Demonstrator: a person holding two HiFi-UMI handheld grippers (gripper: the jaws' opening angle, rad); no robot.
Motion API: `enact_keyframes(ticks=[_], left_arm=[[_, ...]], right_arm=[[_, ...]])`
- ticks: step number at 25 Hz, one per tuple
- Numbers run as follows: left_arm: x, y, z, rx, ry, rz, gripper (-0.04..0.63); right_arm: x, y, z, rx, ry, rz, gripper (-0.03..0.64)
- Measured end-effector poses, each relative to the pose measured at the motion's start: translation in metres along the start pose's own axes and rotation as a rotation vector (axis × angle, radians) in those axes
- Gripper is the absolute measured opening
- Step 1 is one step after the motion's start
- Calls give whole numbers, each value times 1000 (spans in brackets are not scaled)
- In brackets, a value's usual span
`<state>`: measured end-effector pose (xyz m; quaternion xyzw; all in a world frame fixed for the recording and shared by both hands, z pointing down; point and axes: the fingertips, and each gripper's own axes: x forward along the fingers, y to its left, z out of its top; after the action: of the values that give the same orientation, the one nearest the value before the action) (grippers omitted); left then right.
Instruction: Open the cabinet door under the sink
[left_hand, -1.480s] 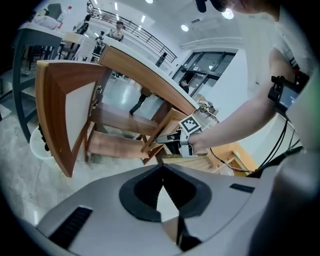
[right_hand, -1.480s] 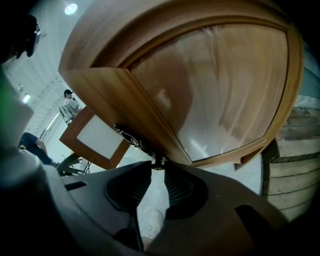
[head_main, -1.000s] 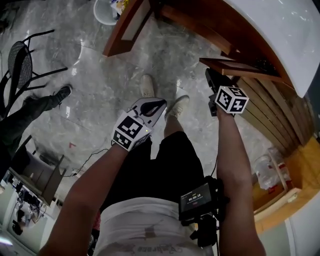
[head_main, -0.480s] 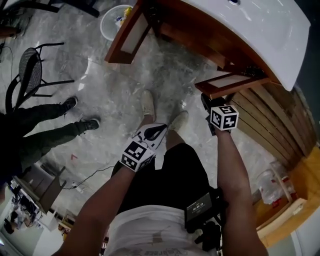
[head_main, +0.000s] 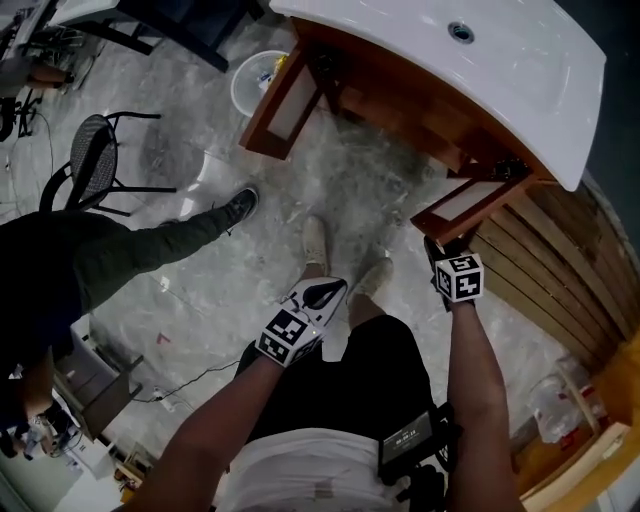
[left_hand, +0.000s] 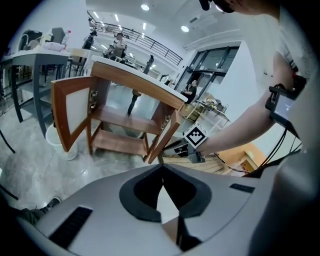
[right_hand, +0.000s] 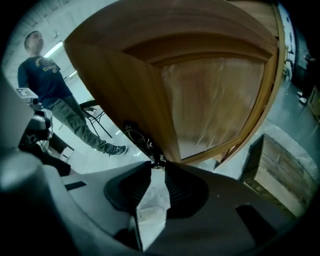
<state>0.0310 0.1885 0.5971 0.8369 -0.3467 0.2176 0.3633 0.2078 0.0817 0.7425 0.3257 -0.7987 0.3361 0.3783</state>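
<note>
Two grippers show, the left gripper (head_main: 330, 292) and the right gripper (head_main: 436, 248), and each carries one marker cube (head_main: 290, 337), two cubes in all. One wooden cabinet (head_main: 400, 110) has two doors, the left door (head_main: 282, 105) and the right door (head_main: 468, 203), one dark handle (right_hand: 142, 142) in sight, and one white sink (head_main: 500, 90) with one drain hole (head_main: 461, 31) on top. On the floor are one black chair (head_main: 92, 160), one white bucket (head_main: 245, 95), the wearer's two shoes (head_main: 315, 243) and one bystander (head_main: 120, 255).
</note>
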Motion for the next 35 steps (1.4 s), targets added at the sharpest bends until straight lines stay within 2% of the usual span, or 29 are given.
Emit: enact_keyframes(ticks=[5,10,14,18,23,29,35], left_arm=[[-2,-9,1,14,4,6,11],[4,-17,10,29,-9,-2,11],[9,-28,17,41,-2,-6,11],[9,-33,25,82,3,-3,11],[-4,-25,47,132,2,30,11],[-23,-32,82,188,-35,45,11],[-25,-49,114,223,-54,-1,11]], right_arm=[[-11,-4,-18,-73,55,2,91],[-27,-18,-42,-25,83,-23,91],[-44,-36,-63,-22,121,-80,87],[-61,-55,-85,-12,147,-148,87],[-80,-58,-95,26,135,-180,86],[-125,-47,-94,129,56,-226,84],[-193,-53,-44,184,-145,-295,23]])
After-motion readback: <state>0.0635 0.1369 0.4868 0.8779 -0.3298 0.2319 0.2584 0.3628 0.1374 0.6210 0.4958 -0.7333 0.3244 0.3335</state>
